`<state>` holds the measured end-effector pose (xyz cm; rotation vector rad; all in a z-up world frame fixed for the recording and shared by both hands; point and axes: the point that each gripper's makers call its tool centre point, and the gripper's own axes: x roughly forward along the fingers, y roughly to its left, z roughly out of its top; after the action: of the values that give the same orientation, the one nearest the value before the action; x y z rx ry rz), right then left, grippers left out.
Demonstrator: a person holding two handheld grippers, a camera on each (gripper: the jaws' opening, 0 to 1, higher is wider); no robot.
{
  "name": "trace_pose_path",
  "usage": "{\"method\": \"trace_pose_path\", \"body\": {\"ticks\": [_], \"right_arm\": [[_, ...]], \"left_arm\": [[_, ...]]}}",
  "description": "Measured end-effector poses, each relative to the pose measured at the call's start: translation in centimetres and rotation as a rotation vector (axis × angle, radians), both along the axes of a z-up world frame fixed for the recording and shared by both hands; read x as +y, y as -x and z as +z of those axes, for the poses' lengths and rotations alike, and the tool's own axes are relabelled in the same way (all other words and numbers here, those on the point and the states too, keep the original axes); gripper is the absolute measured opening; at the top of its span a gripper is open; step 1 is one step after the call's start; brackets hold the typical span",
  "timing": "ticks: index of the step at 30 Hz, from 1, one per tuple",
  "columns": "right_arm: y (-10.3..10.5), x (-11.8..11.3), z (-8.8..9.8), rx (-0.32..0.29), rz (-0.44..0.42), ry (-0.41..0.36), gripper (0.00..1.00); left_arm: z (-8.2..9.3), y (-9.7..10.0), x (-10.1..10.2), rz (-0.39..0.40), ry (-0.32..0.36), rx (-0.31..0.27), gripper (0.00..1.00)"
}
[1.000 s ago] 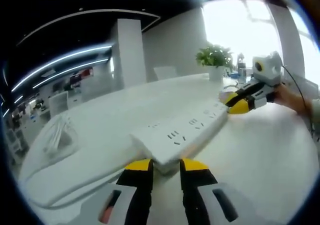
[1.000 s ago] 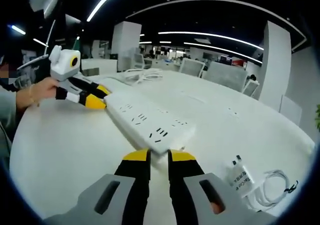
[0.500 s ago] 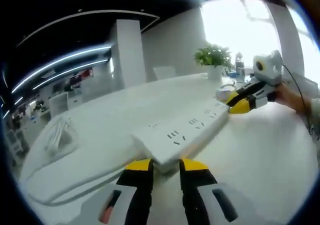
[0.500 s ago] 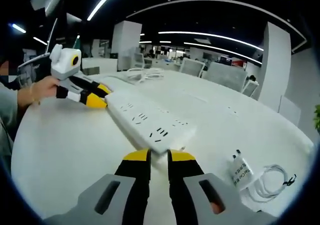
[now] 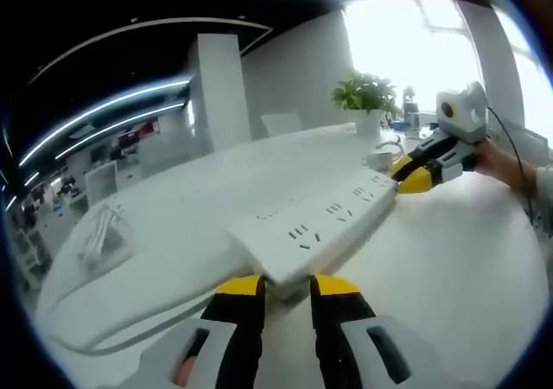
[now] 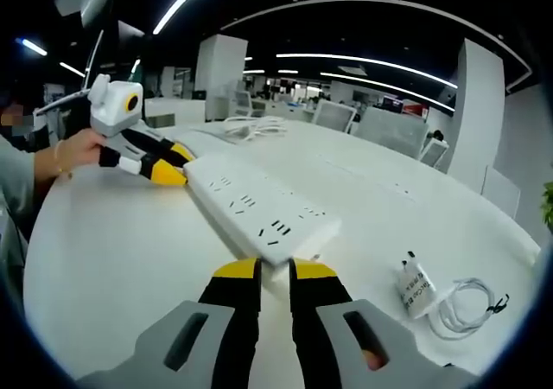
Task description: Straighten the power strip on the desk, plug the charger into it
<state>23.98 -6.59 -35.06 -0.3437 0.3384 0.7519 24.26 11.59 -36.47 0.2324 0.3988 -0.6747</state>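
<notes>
A long white power strip [image 5: 315, 225] lies across the white desk [image 5: 449, 268] between my two grippers. My left gripper [image 5: 287, 287] is shut on its near end. At the far end the right gripper [image 5: 404, 178] grips the strip, held by a person's hand [image 5: 503, 160]. In the right gripper view the strip [image 6: 257, 209] runs away from my right gripper [image 6: 274, 272], shut on its end, towards the left gripper [image 6: 173, 171]. A white charger [image 6: 415, 285] with its coiled cable [image 6: 471, 307] lies on the desk to the right, apart from the strip.
A potted plant [image 5: 367, 95] and a cup [image 5: 380, 158] stand at the desk's far edge. A bundle of white cable [image 5: 99, 229] lies at the left, and the strip's cord [image 5: 130, 320] runs along the near edge. Office chairs [image 6: 393, 130] stand beyond the desk.
Both grippers keep their hold on the strip's ends. The strip has swung a little on the desk, and the charger now sits slightly further right in the right gripper view.
</notes>
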Motion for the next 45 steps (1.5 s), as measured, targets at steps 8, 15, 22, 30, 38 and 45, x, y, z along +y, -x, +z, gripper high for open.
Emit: {"method": "trace_pose_path", "body": {"ticks": [8, 15, 22, 30, 38, 45], "right_arm": [[0.7, -0.3, 0.0, 0.001, -0.001, -0.007, 0.12], [1.5, -0.5, 0.0, -0.002, -0.003, -0.008, 0.12], [2.3, -0.7, 0.0, -0.003, -0.001, -0.008, 0.12], [3.2, -0.8, 0.0, -0.005, 0.0, -0.007, 0.12], [4.0, -1.1, 0.0, -0.009, 0.001, 0.001, 0.12], [4.4, -1.4, 0.1, -0.002, -0.003, -0.011, 0.12]], "left_arm": [[-0.1, 0.7, -0.2, -0.008, -0.007, 0.001, 0.2], [-0.1, 1.2, -0.4, -0.018, -0.003, 0.006, 0.2], [-0.1, 1.9, -0.6, -0.026, -0.004, 0.008, 0.2], [-0.1, 2.7, -0.7, -0.032, 0.003, 0.013, 0.2], [-0.1, 3.9, -0.9, -0.04, 0.003, 0.013, 0.2], [0.0, 5.0, -1.1, -0.043, 0.005, 0.015, 0.19]]}}
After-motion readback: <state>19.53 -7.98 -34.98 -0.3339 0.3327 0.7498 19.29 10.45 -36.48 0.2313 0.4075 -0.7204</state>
